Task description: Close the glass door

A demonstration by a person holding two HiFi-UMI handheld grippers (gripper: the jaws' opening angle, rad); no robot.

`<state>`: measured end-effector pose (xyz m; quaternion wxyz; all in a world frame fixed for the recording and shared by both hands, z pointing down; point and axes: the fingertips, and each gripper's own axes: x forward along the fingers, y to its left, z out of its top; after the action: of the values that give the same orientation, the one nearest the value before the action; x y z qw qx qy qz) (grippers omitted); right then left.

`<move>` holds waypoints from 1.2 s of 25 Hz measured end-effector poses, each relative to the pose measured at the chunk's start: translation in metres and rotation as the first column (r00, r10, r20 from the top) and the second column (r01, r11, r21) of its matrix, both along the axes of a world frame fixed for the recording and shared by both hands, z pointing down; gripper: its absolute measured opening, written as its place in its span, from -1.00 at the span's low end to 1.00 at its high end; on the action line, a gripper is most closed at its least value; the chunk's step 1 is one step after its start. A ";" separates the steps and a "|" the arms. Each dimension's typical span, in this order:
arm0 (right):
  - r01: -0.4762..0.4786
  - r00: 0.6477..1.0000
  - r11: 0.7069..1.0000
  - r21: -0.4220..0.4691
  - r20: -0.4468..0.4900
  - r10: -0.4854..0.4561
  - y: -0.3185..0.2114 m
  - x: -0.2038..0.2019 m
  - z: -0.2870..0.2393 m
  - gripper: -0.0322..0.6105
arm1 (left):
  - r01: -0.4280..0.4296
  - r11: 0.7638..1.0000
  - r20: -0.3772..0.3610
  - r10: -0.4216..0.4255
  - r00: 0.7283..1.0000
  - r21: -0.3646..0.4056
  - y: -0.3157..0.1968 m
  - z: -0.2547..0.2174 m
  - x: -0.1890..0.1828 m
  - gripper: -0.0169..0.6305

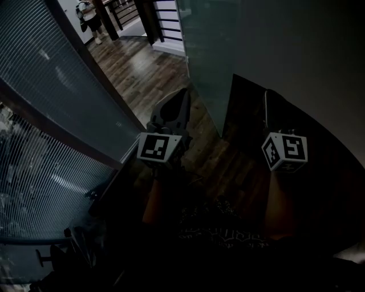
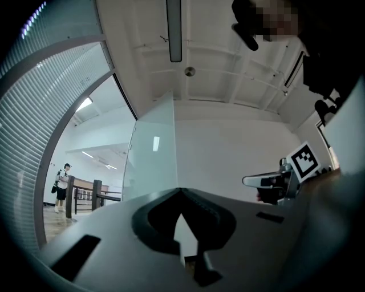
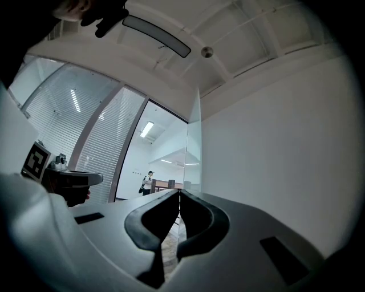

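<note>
Both claws are up in front of the body here, and the left gripper (image 2: 181, 191) is clenched, jaw tips pressed together with nothing between them. Same story on the right gripper (image 3: 178, 194): jaws drawn in on air, only a hairline slit showing. From the head view, the left gripper (image 1: 182, 96) and right gripper (image 1: 267, 97) sit side by side, well apart, both pointing forward over the dark brown wooden plank floor (image 1: 142, 68). The tall frosted glass door (image 1: 208, 51) stands open ahead, between the two, right beside the plain white wall (image 1: 296, 40). Neither claw is on it. In the left gripper view the frosted glass door (image 2: 153, 154) rises beyond the jaw tips, and in the right gripper view the frosted glass door (image 3: 194, 142) shows nearly edge-on. Off to the left sweeps a curved glass wall with horizontal blinds (image 1: 51, 102). Far off through the opening, a person in a white top (image 1: 90, 17) stands near a dark-posted railing (image 1: 164, 25)
</note>
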<state>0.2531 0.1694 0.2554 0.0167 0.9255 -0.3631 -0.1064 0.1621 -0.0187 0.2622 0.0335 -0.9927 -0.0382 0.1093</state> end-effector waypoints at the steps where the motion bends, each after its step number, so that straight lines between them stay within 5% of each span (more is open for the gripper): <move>1: 0.005 1.000 1.000 -0.002 -0.001 -0.005 -0.002 0.006 0.000 -0.89 | 0.006 1.000 0.000 -0.006 1.000 0.002 -0.002 -0.001 0.006 -0.94; 19: 0.073 0.997 0.997 -0.004 0.019 -0.073 -0.019 0.120 0.008 -0.89 | 0.075 0.997 0.024 -0.075 0.997 -0.006 -0.009 0.011 0.104 -0.94; 30: 0.048 0.998 0.999 -0.004 0.027 -0.048 -0.063 0.195 0.009 -0.89 | 0.053 0.999 0.018 -0.053 0.998 0.001 -0.059 0.007 0.177 -0.94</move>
<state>0.4482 0.1068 0.2646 0.0111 0.9178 -0.3857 -0.0934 0.3391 -0.0780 0.2691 0.0361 -0.9943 -0.0122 0.0997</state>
